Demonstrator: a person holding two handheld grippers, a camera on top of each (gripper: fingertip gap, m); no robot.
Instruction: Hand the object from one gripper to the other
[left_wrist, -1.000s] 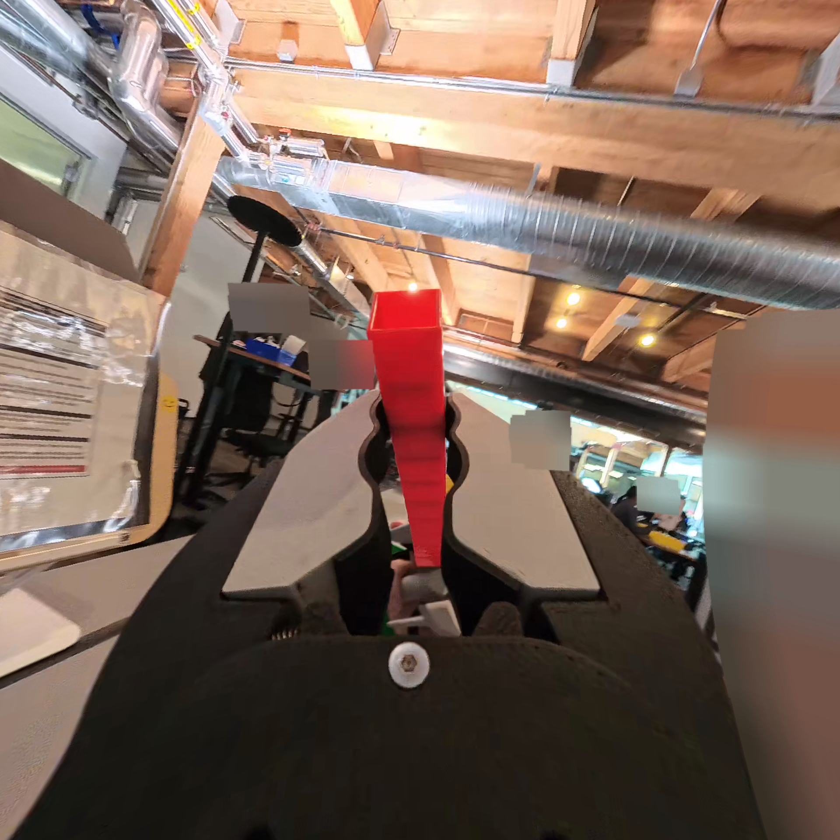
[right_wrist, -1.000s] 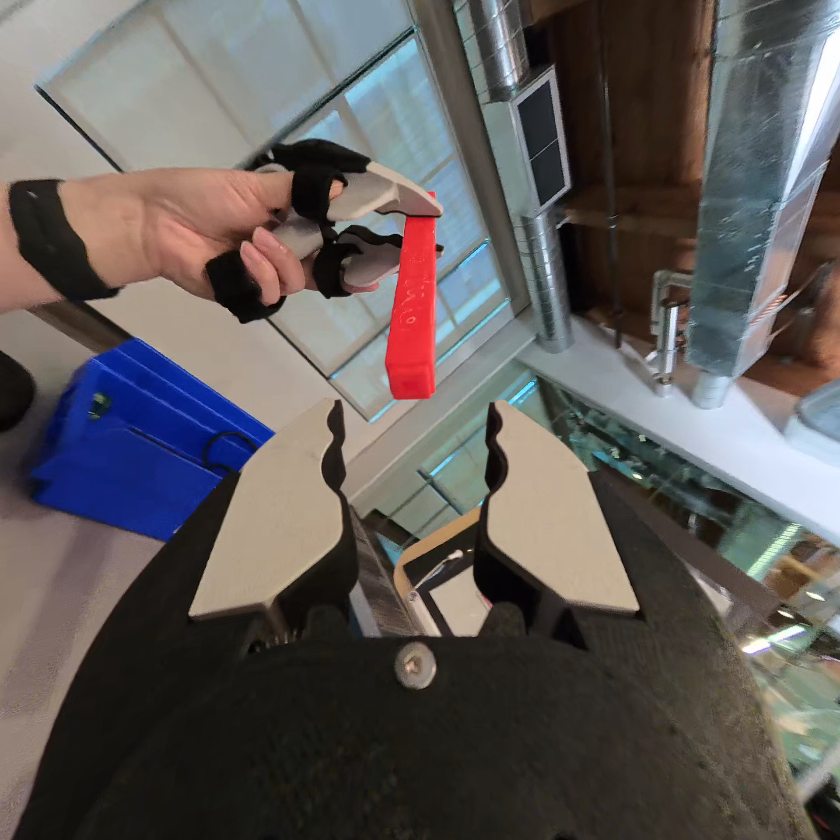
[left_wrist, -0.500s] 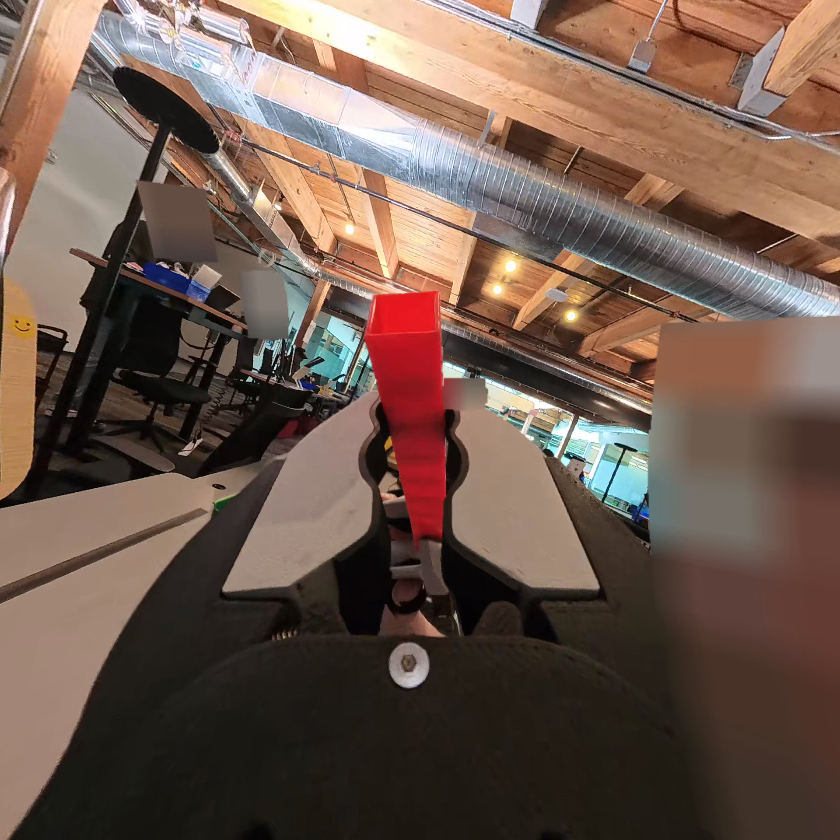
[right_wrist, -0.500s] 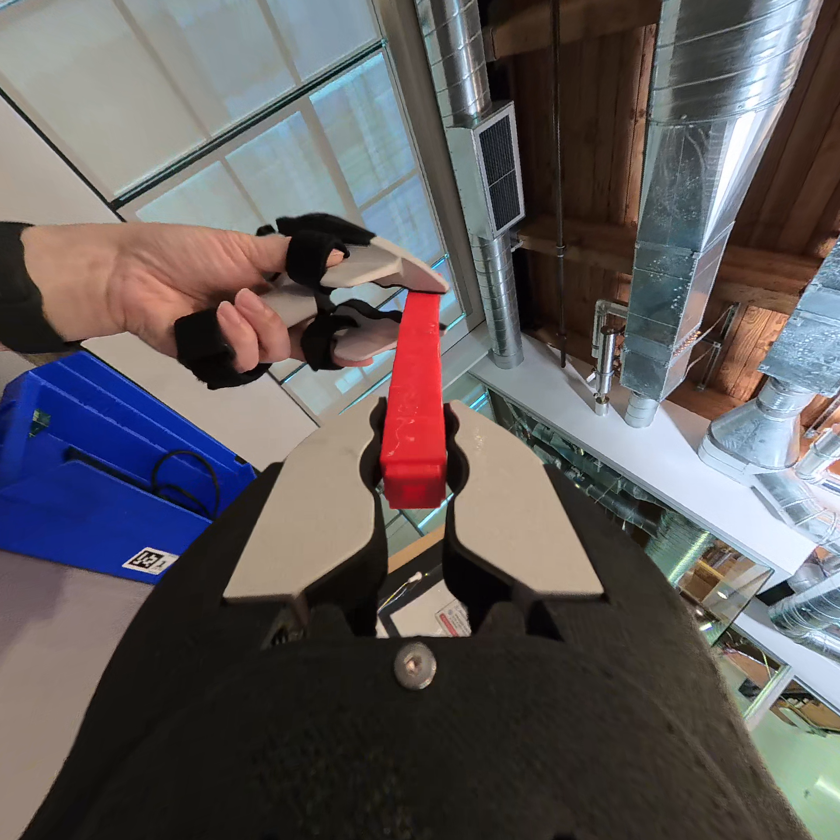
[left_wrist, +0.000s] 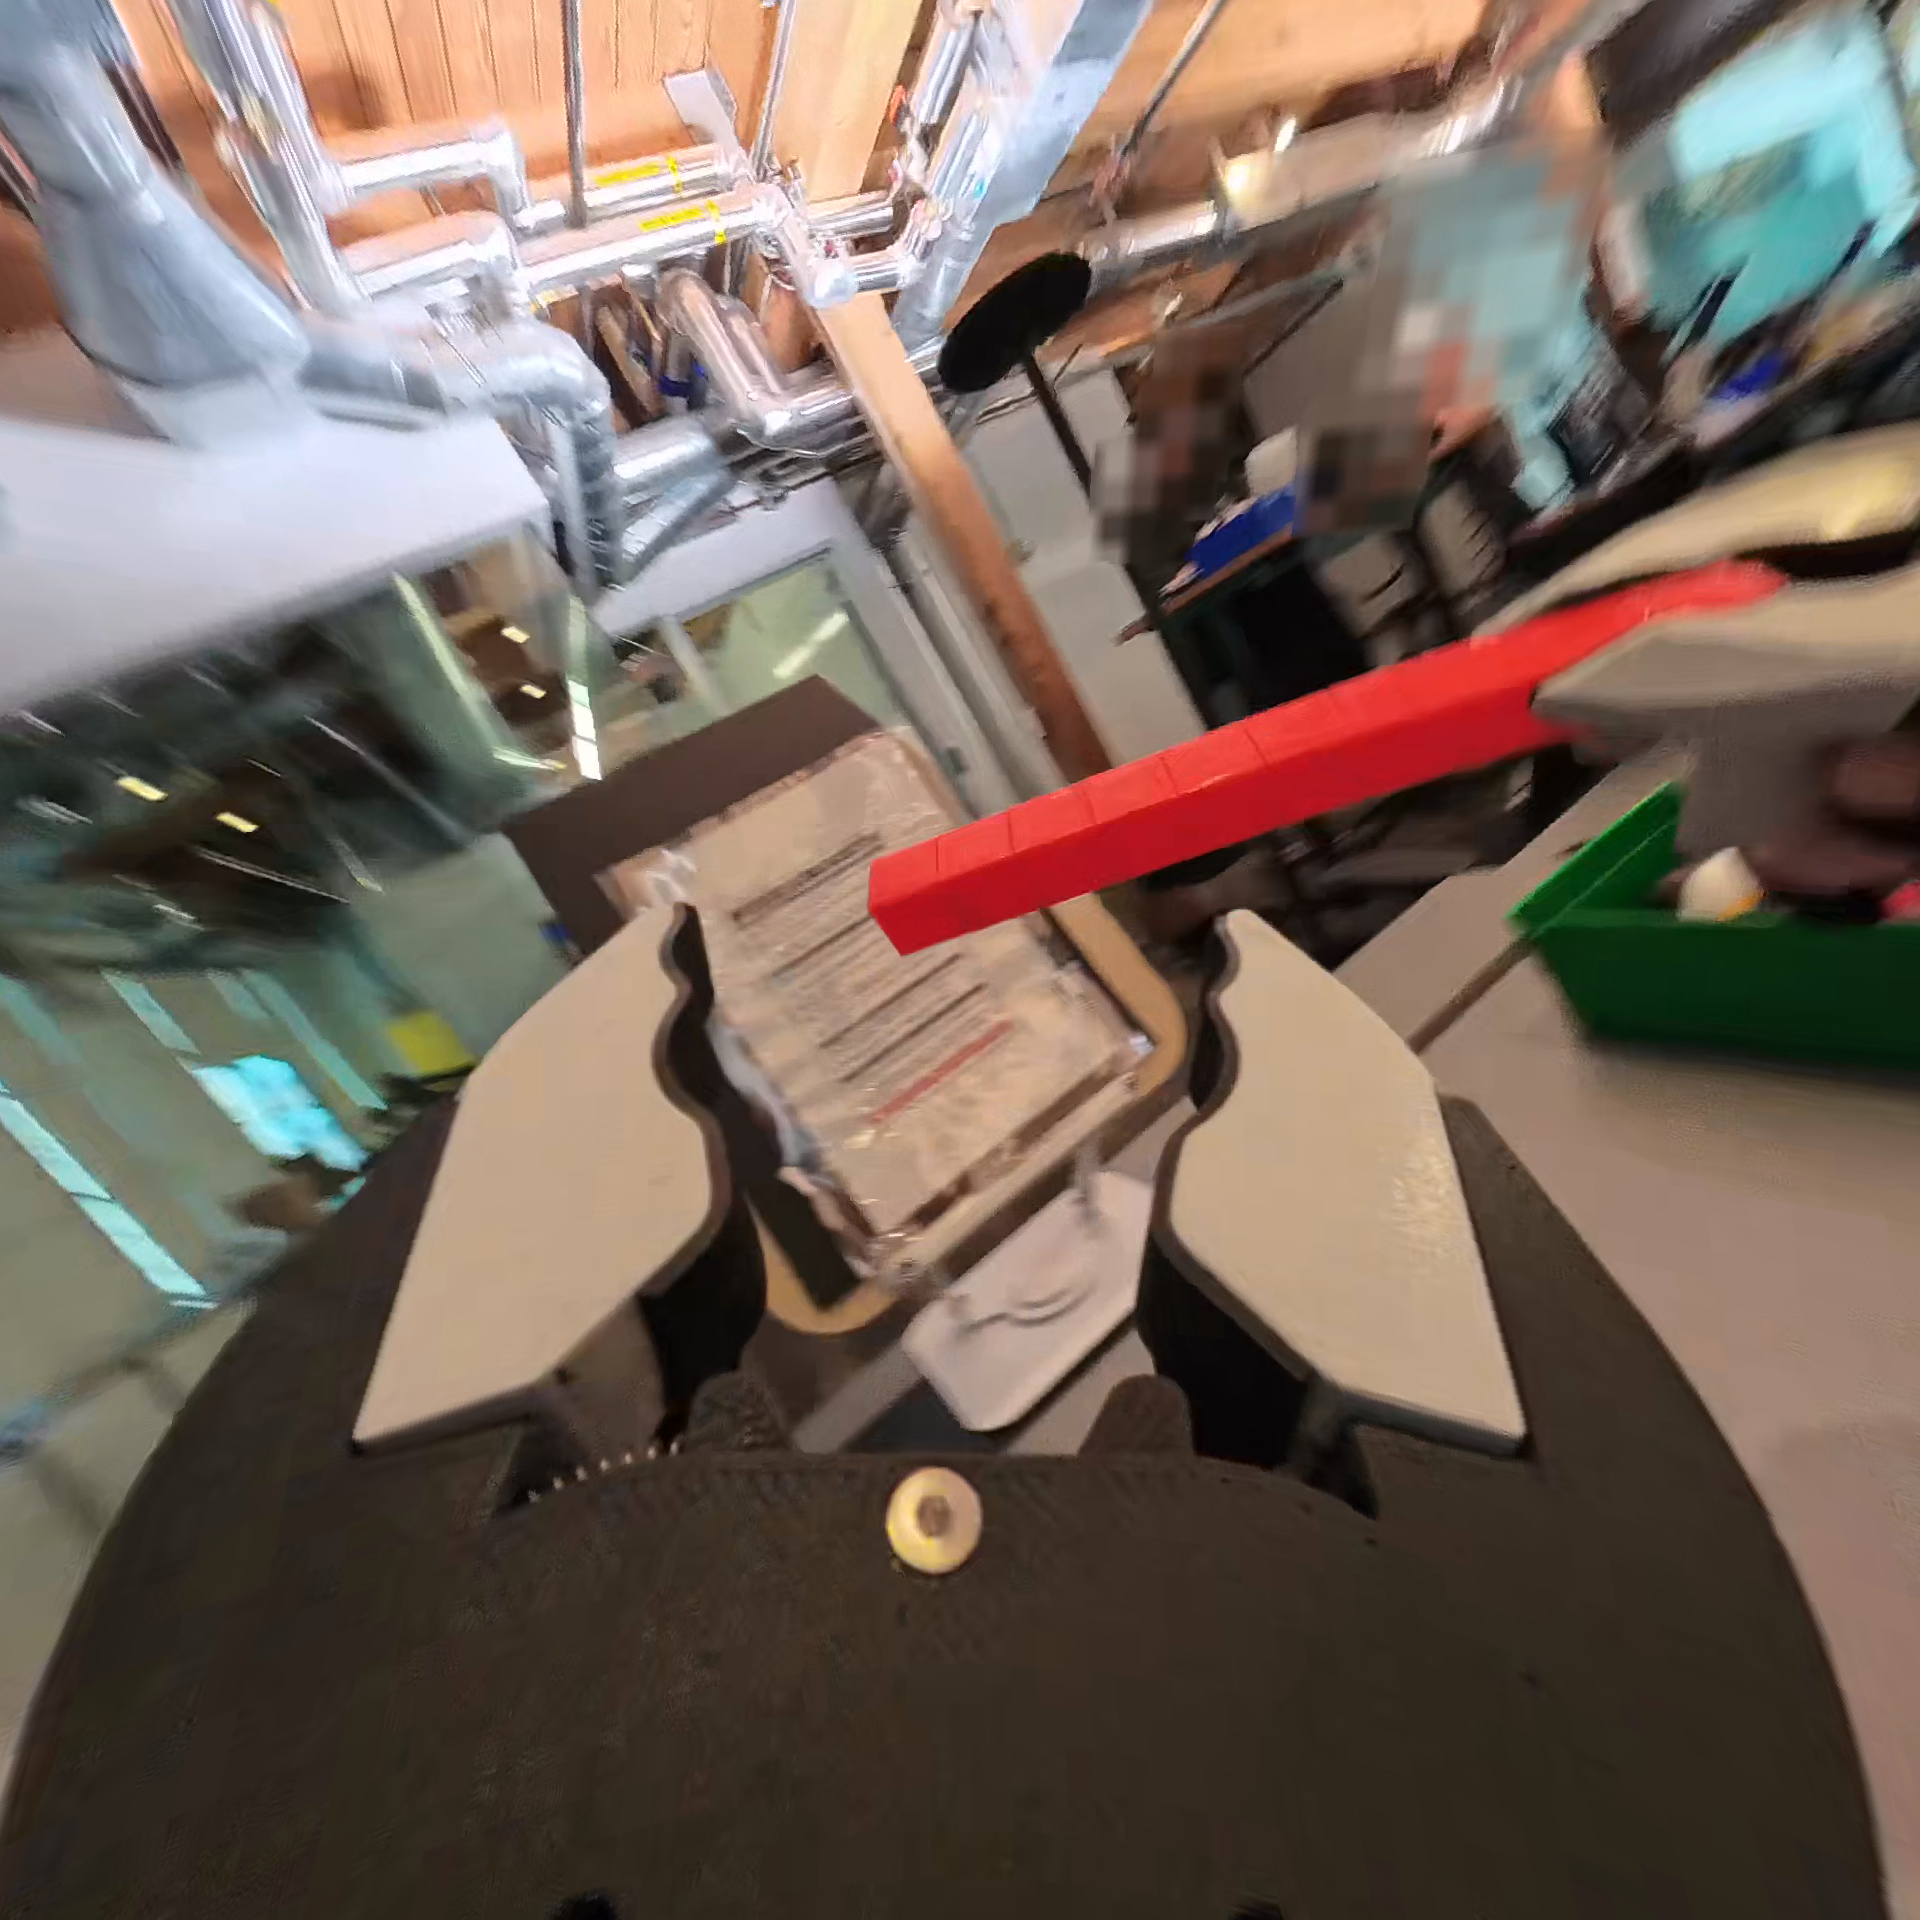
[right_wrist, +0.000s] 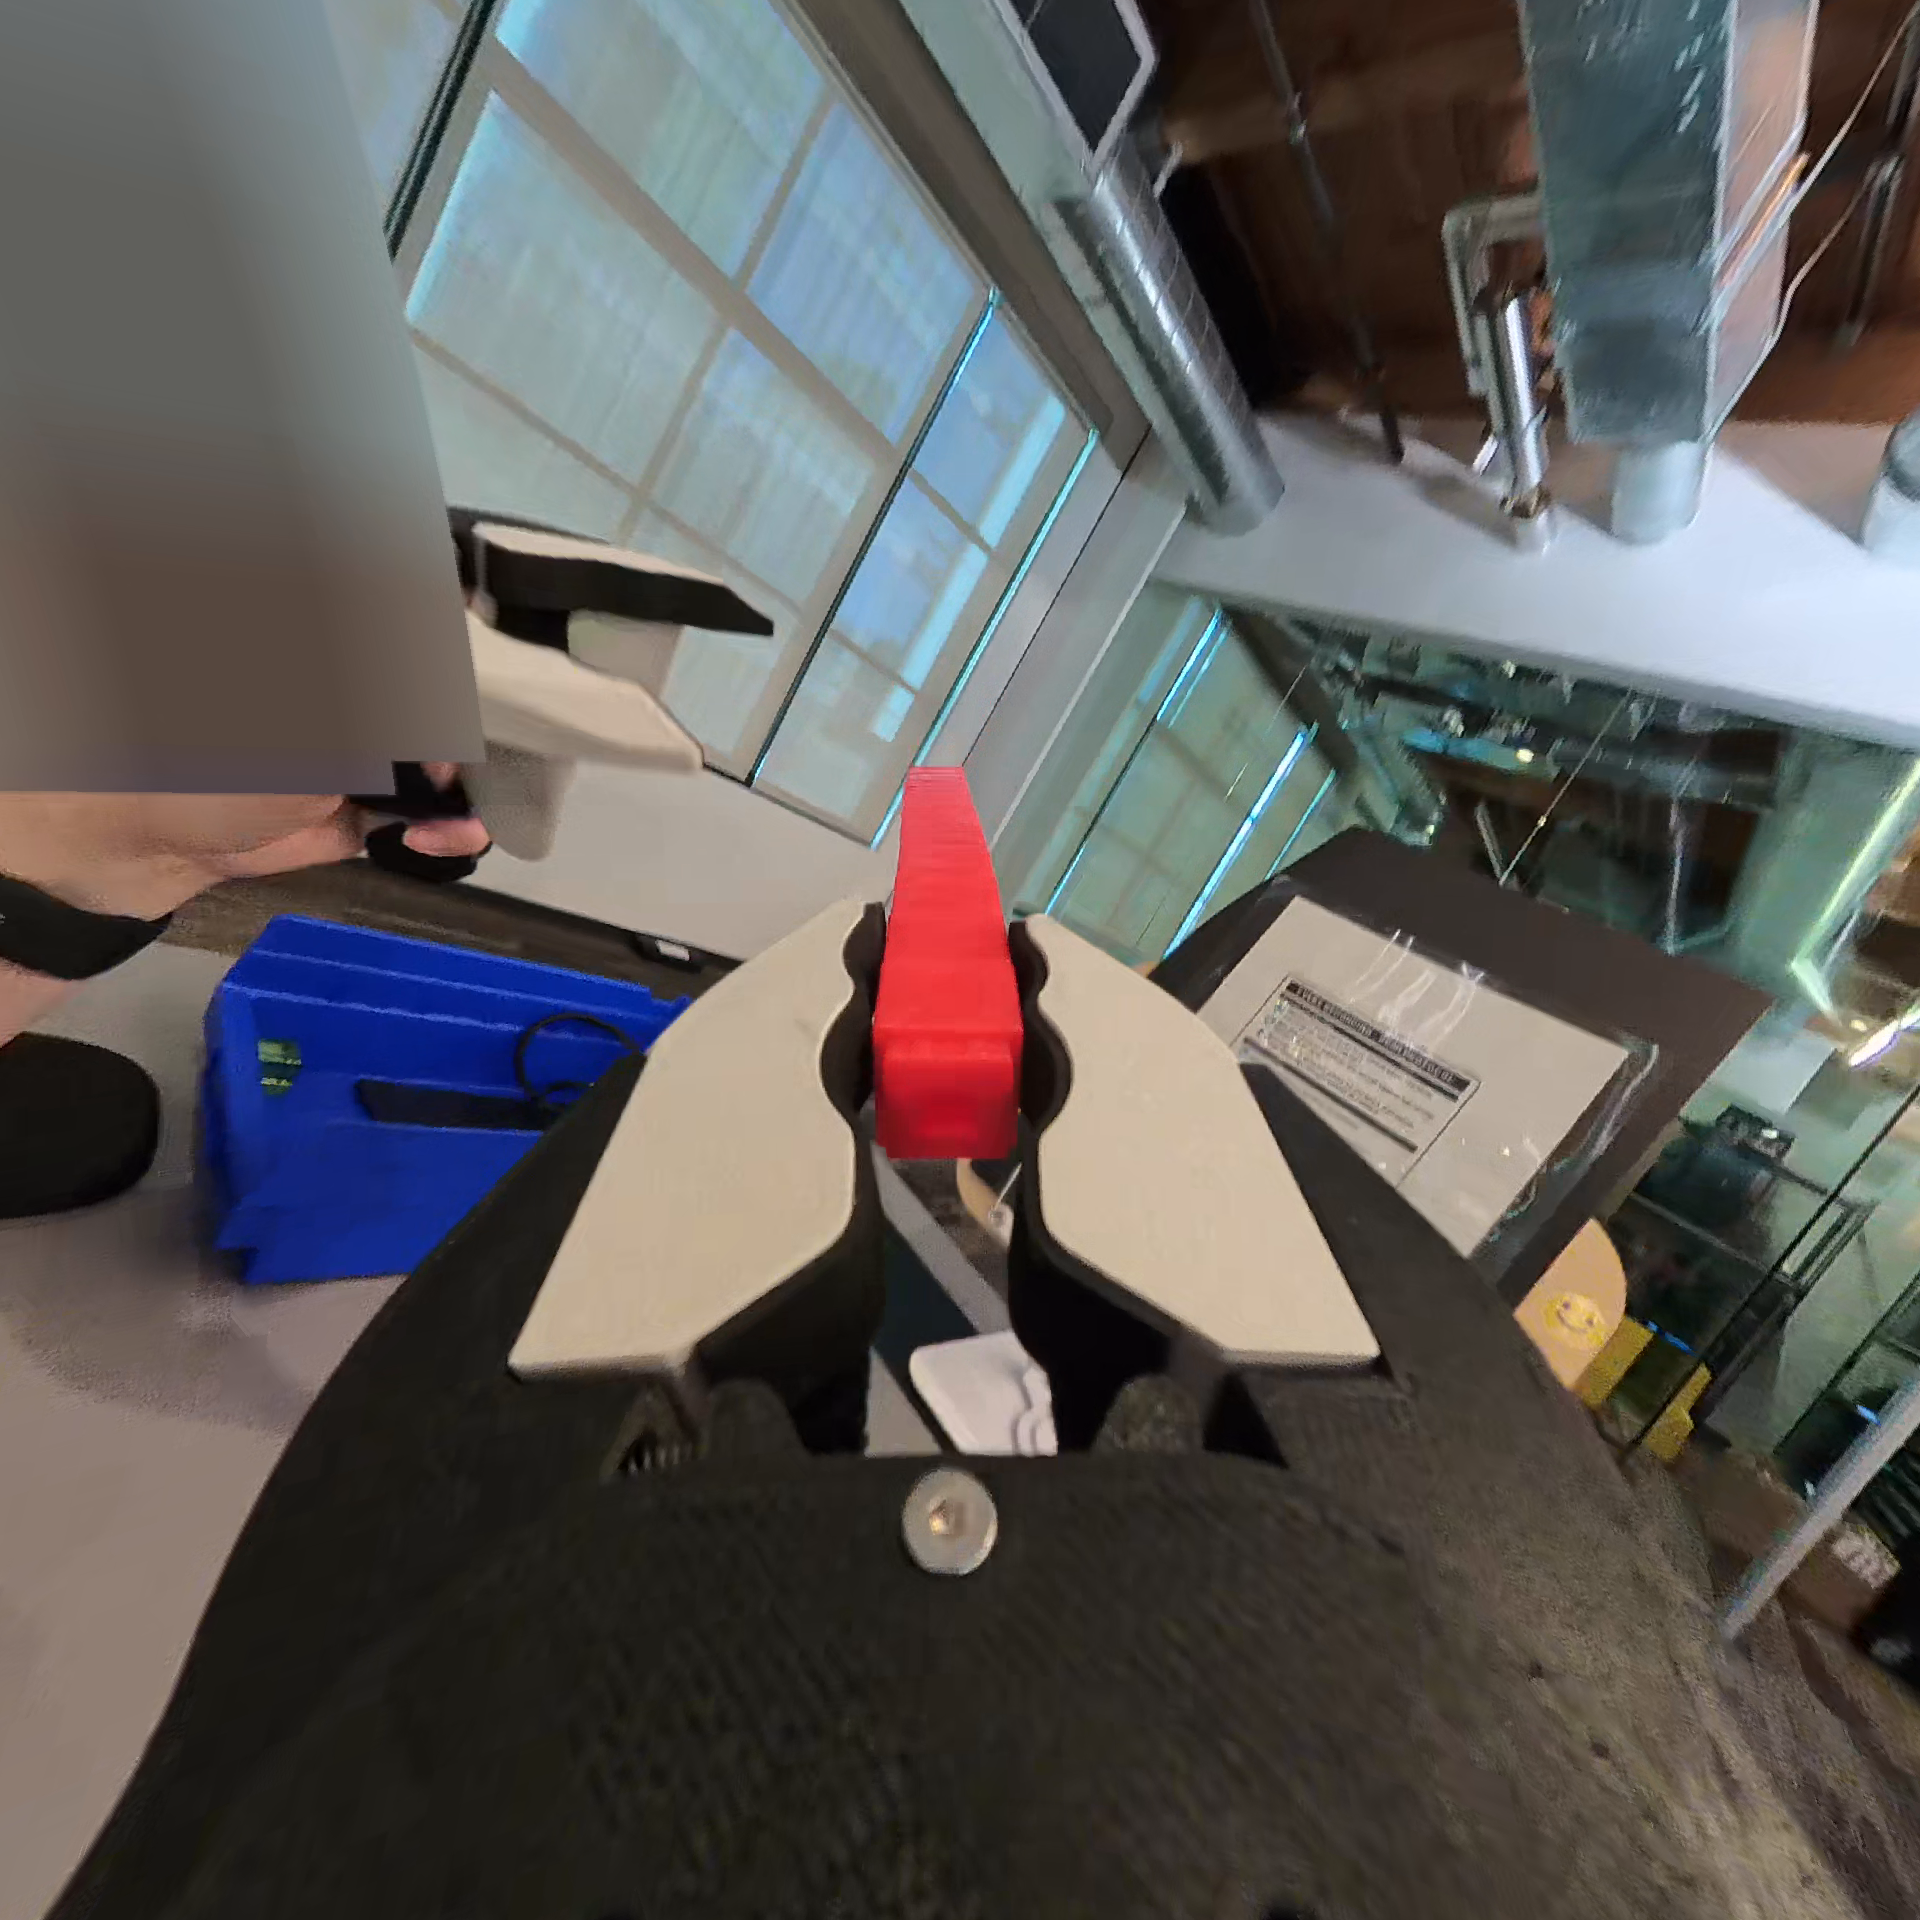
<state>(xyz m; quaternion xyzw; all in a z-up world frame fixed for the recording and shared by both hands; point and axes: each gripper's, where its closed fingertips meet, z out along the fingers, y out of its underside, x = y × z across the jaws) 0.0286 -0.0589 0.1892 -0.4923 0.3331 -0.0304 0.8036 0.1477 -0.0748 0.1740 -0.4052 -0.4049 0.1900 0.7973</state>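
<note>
The right gripper (right_wrist: 945, 977) is clamping the red bar (right_wrist: 945, 997) near its end, while the left gripper (left_wrist: 951, 935) is hanging spread wide, gripping nothing, just beside the bar's free end.

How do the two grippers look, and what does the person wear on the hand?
Both the left gripper and the right gripper have a black textured body, flat light grey fingers with wavy black inner edges, and a silver screw at the middle. The hand wears black finger loops and a black wrist strap.
</note>
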